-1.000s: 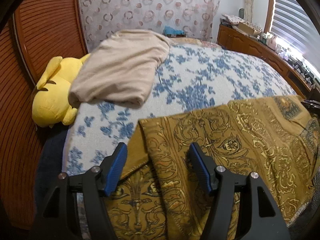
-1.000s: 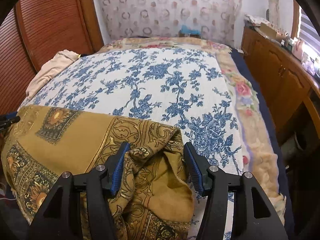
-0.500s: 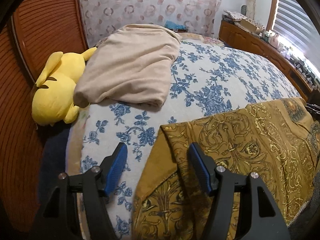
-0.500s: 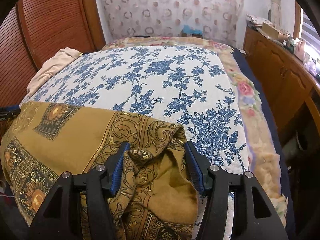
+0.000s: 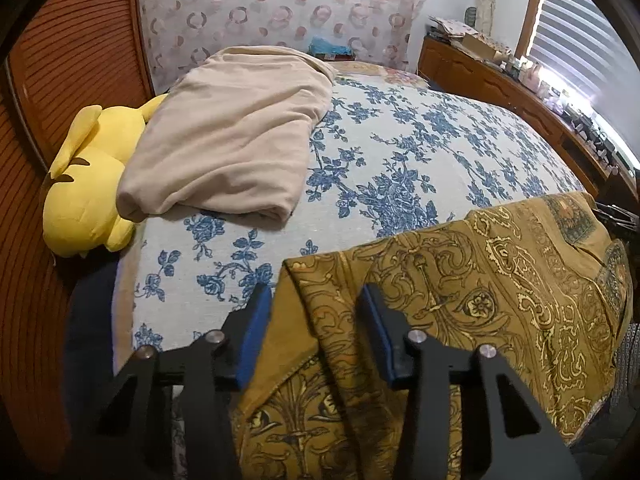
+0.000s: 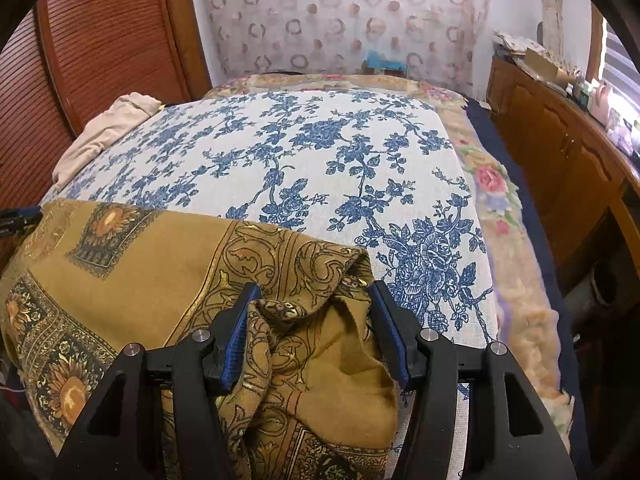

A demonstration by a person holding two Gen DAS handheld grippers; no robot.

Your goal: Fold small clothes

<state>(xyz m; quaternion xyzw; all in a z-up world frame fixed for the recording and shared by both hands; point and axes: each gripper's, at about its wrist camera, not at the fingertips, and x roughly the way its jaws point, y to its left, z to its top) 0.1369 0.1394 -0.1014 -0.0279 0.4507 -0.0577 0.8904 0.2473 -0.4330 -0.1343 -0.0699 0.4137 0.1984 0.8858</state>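
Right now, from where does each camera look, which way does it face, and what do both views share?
Left wrist: on the left gripper, looking down over the bed's left part, at the beige cloth and yellow toy; only its closing fingers show.
Right wrist: on the right gripper, looking over the bed's right part to the cabinet; its fingers show.
Shared: the gold scarf, blue-flowered bedspread, beige cloth.

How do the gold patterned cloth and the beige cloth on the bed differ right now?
The gold patterned cloth is ornately printed and spread at the near edge with both grippers at its corners; the beige cloth is plain, folded, and lies untouched at the far left beside the yellow plush toy. Both rest on the floral bedspread.
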